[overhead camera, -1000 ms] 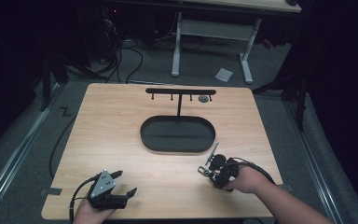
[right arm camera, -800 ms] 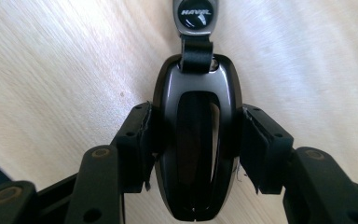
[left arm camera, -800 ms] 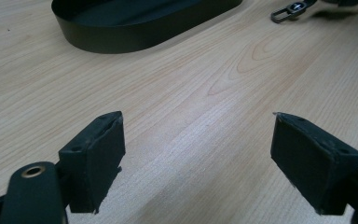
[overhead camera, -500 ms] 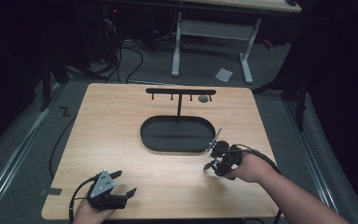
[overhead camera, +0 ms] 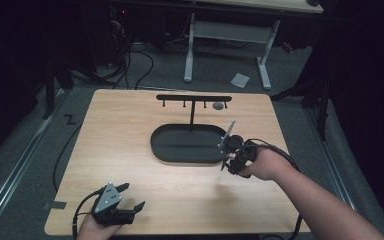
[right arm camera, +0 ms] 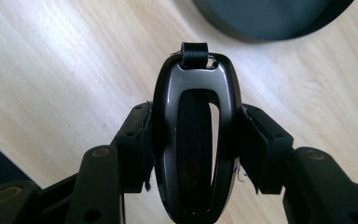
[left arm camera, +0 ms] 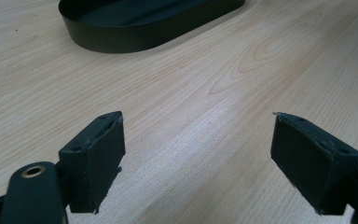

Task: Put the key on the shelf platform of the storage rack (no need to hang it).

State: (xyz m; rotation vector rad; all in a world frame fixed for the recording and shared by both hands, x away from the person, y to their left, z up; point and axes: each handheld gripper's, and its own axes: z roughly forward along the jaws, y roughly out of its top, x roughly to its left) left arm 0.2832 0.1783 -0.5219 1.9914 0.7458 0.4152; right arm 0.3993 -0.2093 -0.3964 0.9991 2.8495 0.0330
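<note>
Beside oval tray (overhead camera: 180,150): right claw (right arm camera: 193,140) clamped on black key fob (right arm camera: 193,140); left claw (left arm camera: 196,158) apart, idle. Likely next: hang fob on rack (overhead camera: 194,98).

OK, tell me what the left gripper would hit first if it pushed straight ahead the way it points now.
Probably the black oval tray. The left gripper is open over bare table, and the tray's wall lies ahead, somewhat left of centre, so it might only clip its end.

Overhead forward-down view, two close claw-mounted views
</note>
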